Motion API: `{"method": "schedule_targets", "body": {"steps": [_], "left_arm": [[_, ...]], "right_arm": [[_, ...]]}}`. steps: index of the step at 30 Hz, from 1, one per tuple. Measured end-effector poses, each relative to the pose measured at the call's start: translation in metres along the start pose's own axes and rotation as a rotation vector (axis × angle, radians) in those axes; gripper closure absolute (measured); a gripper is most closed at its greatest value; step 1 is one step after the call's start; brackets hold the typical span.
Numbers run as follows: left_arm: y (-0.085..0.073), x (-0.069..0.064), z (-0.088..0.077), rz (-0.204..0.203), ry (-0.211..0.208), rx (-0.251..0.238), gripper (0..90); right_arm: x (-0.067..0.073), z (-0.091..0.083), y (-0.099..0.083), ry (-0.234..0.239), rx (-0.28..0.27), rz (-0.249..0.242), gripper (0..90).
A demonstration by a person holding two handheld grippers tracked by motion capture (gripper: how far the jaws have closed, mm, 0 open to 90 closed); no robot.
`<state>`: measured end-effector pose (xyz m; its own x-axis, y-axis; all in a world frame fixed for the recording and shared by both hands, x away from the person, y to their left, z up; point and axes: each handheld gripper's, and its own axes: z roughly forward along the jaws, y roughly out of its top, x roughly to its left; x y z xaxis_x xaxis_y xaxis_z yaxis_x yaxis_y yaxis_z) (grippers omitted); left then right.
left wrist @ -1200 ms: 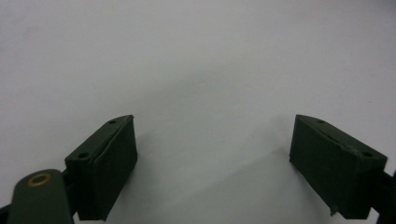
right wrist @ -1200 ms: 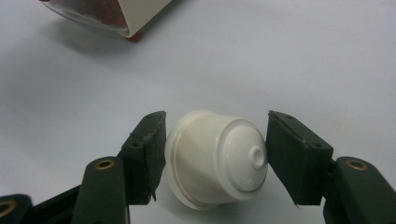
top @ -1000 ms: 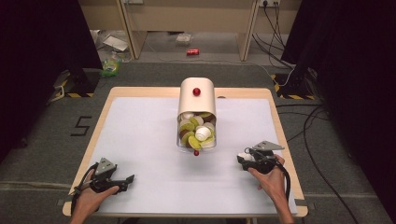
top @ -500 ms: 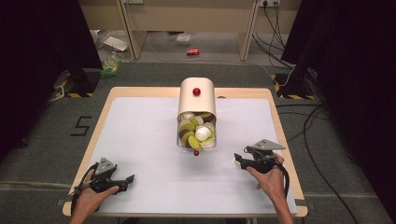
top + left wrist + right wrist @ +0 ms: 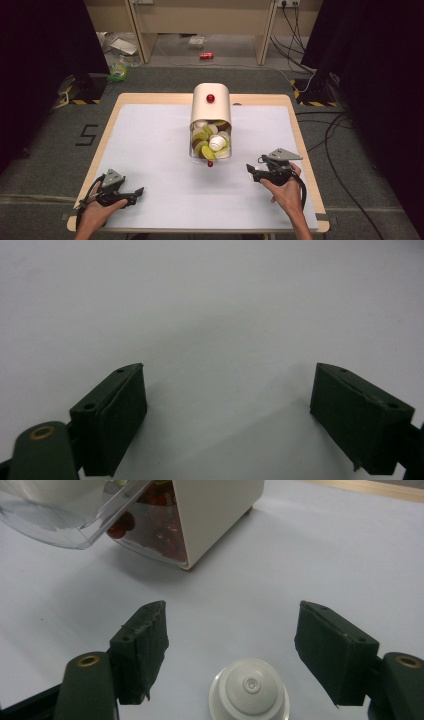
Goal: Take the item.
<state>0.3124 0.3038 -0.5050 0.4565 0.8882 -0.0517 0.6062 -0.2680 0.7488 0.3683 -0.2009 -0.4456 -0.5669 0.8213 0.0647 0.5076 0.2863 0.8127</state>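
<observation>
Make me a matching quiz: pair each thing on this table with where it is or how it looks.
Things:
1. white capsule
2. capsule dispenser
3. left gripper
4. red knob

Descriptions:
A. on top of the cream housing
B. open over bare white table
C. standing on the table between the right gripper's open fingers
D. mid-table, clear drawer full of capsules

Pairs: 1-C, 2-D, 3-B, 4-A

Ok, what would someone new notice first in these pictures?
Probably the cream dispenser at the table's middle, its clear drawer heaped with green, brown and white capsules. Next, the white capsule standing on the mat between the open jaws of the right hand-held gripper. The left hand-held gripper waits open over bare mat.
</observation>
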Motion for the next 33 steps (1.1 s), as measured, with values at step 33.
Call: {"method": "schedule_targets", "body": {"steps": [33], "left_arm": [[0.000,0.000,0.000,0.001,0.000,0.003,14.2]], "right_arm": [[0.034,-0.001,0.012,0.052,-0.035,-0.081,26.1]]}}
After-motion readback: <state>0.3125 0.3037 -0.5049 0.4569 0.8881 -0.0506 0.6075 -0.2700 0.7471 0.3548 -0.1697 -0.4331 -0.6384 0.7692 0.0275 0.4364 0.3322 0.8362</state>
